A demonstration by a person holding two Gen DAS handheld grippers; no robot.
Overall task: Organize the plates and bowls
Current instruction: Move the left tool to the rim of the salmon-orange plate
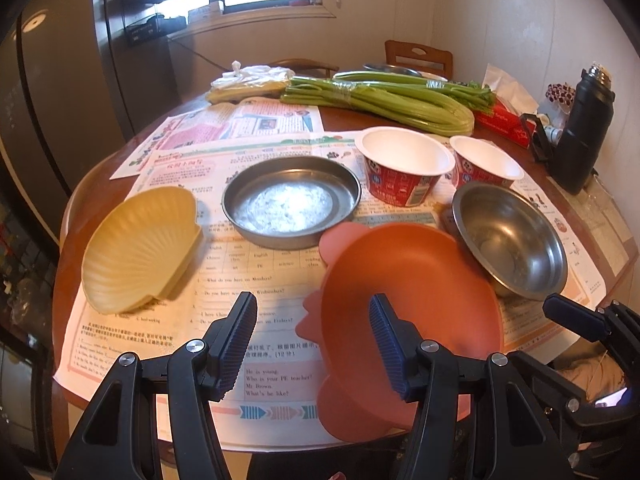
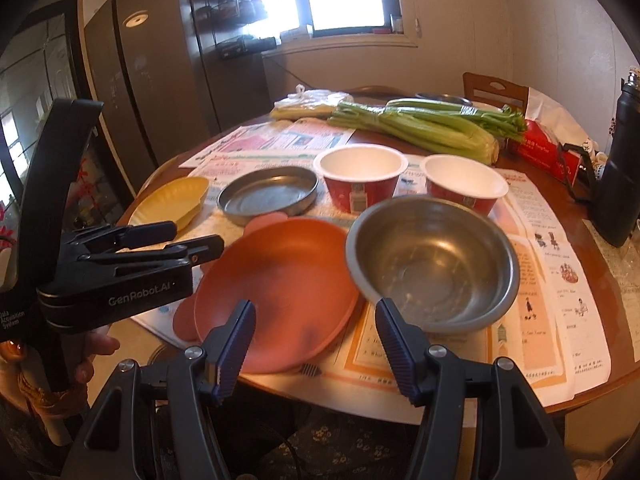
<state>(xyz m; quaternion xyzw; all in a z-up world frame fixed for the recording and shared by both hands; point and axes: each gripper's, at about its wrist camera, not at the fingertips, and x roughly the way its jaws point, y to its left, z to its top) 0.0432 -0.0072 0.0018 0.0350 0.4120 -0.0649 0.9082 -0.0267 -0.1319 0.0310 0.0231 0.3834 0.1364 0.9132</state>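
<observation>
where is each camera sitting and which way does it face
Left wrist: on the left hand-held gripper, angled down across the table; its own fingers, open, straddle the orange plate rim.
Right wrist: on the right hand-held gripper, angled down at the orange plate and steel bowl; its fingers are open.
Shared: plate and bowl.

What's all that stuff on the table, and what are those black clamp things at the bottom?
orange plastic plate: one, near edge
steel round bowl: one, right of it
shallow grey metal pan: one, centre
yellow shell-shaped dish: one, left
red paper cups: two, white inside, behind
green celery bunch: one, far side
black flask: one, right
printed paper sheets: several, under dishes
left claw: black, open, empty
right claw: black, open, empty
</observation>
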